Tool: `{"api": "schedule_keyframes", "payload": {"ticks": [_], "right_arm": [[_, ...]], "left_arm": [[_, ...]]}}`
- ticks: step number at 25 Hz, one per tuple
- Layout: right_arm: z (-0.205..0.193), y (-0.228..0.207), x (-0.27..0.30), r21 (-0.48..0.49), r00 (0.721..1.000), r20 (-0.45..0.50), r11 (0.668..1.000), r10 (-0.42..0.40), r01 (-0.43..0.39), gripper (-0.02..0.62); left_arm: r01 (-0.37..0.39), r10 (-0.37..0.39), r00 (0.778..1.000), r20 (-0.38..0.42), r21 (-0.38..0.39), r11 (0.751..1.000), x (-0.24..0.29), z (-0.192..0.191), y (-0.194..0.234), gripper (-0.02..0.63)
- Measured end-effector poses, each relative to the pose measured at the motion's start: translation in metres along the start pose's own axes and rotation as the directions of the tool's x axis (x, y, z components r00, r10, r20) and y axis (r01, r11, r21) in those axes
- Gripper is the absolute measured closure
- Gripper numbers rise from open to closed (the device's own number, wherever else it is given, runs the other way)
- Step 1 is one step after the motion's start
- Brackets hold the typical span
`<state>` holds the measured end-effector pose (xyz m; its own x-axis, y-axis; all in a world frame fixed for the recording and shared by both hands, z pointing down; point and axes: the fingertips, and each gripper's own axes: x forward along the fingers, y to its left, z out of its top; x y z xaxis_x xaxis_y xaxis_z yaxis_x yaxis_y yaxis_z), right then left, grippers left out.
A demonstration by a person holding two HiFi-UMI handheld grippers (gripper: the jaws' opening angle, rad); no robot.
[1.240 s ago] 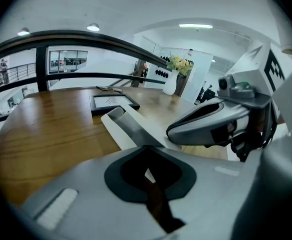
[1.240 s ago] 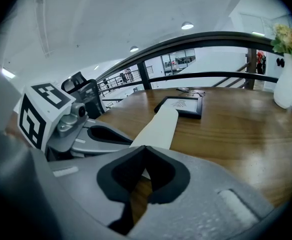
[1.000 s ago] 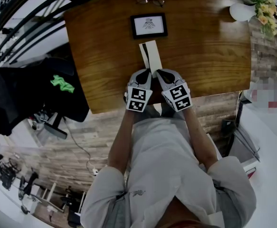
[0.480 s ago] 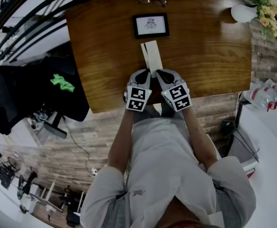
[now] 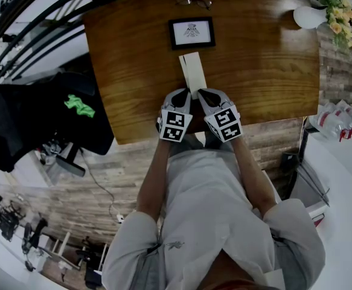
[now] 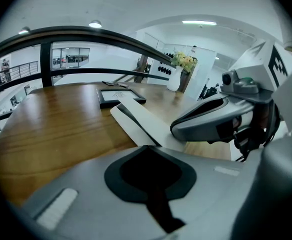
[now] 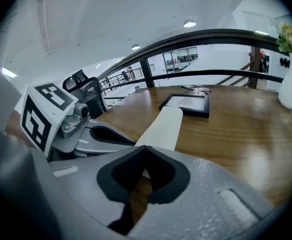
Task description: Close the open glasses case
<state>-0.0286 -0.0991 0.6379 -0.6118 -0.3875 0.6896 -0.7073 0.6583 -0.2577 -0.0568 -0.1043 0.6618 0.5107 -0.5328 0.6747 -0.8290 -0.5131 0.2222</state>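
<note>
White, stiff and probably light, the case [image 5: 192, 71] lies on the surface [image 5: 127, 71] just ahead of the left tool [image 5: 186, 95] and right tool [image 5: 204, 95], both clenched empty; its seemingly ajar lid wants pressing along the long edge.

**Grey shells, marker cubes, pale shirt**

I see two pale grey moulded shells, the left gripper [image 5: 185, 95] and the right gripper [image 5: 206, 95]. Each carries a white cube [image 5: 176, 125] printed with black square markers. Black lining edges the jaws. Dark cables [image 6: 258, 134] loop beside the right one. The wearer has a light short-sleeved shirt [image 5: 209, 210].
</note>
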Motion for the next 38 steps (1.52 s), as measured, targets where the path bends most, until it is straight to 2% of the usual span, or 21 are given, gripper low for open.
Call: {"api": "schedule_keyframes", "payload": {"ticks": [24,38], "right_arm": [[-0.005,0.008,0.01,-0.007,1.0,-0.022,1.0,0.008,-0.008,0.592],[-0.001,0.005,0.008,-0.013,1.0,-0.015,1.0,-0.02,0.019,0.592]], "left_arm": [[-0.011,0.011,0.999,-0.036,0.002,1.0,-0.004,-0.011,0.009,0.588],[-0.014,0.014,1.0,-0.011,0.008,1.0,-0.013,-0.007,0.017,0.588]]}}
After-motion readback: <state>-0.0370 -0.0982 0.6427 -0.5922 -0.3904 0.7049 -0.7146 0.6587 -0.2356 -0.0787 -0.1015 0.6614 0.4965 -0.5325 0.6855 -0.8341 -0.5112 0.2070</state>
